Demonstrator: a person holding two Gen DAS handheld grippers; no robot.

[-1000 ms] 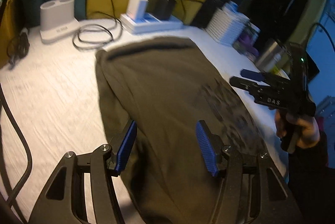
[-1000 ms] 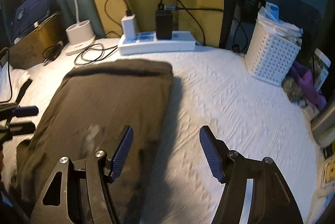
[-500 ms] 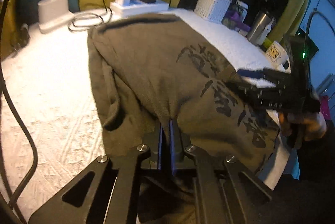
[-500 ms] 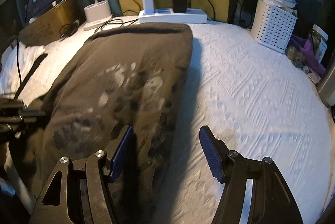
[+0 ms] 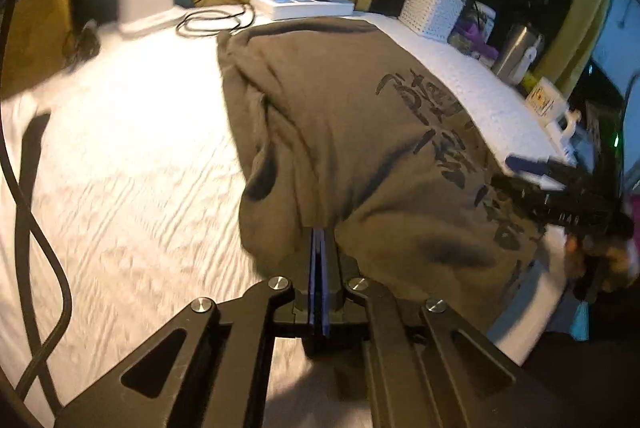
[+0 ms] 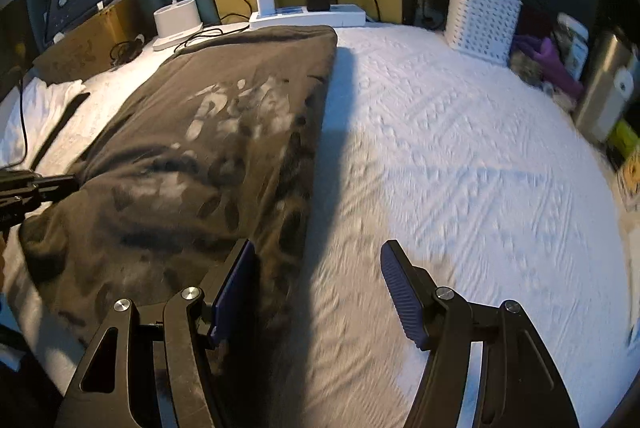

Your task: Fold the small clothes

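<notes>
Left wrist view shows the left tool pinched tight on the near edge of the olive-brown garment, cloth bunched up around its closed blue pads — a grip that looks meant to carry that hem toward the far end. The garment lies lengthwise on the white textured counter, its far edge just beside the power strip, its dark print facing up. In the right wrist view the right tool stands wide open over the garment's near right edge, one pad above the cloth and the other above bare counter — gripping nothing, probably lining up to take the matching corner so both sides lift evenly. A white basket sits well apart at the far right.
</notes>
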